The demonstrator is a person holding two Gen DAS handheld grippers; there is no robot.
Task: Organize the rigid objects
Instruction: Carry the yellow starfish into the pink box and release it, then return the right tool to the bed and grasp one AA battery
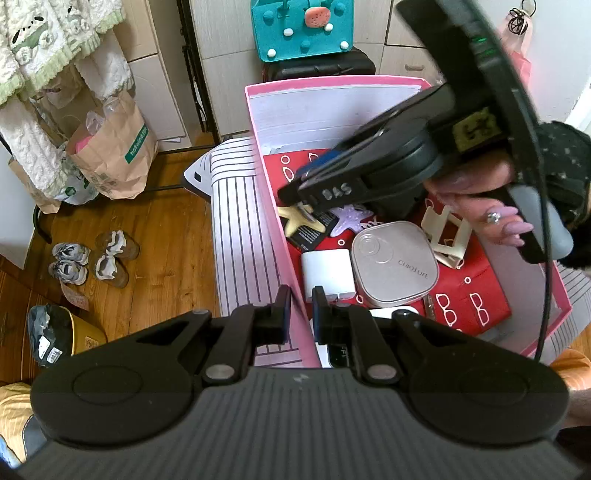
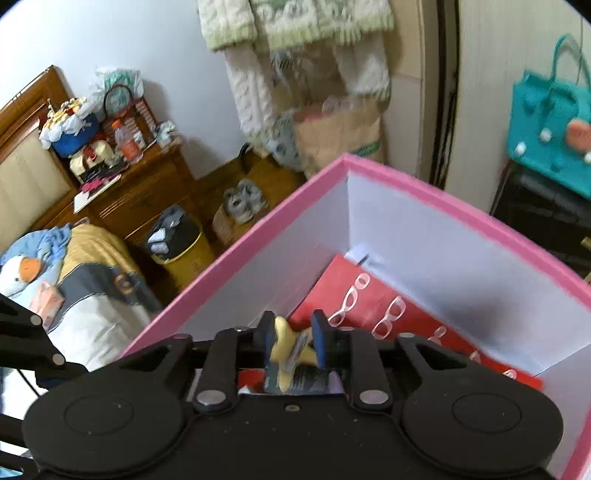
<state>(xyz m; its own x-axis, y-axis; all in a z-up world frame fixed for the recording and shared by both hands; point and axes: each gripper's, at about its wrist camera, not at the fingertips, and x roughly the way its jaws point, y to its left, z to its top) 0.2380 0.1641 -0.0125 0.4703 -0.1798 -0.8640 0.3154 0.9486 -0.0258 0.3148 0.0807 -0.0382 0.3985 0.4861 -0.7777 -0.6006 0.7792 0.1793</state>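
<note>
A teal bag (image 1: 301,31) and paper bag (image 1: 114,147) stand behind.

left gripper (image 1: 300,306): we see its jaws clamped on the pink box (image 1: 275,221) wall | right gripper (image 1: 295,192): above yellow starfish (image 1: 297,219)

Pink box (image 1: 280,236) matt card; floor (image 1: 162,229) glossy wood.

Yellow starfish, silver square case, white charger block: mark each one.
yellow starfish (image 1: 297,220), left wrist view, its centre.
silver square case (image 1: 395,264), left wrist view, middle of the lid.
white charger block (image 1: 327,267), left wrist view, top face.
</note>
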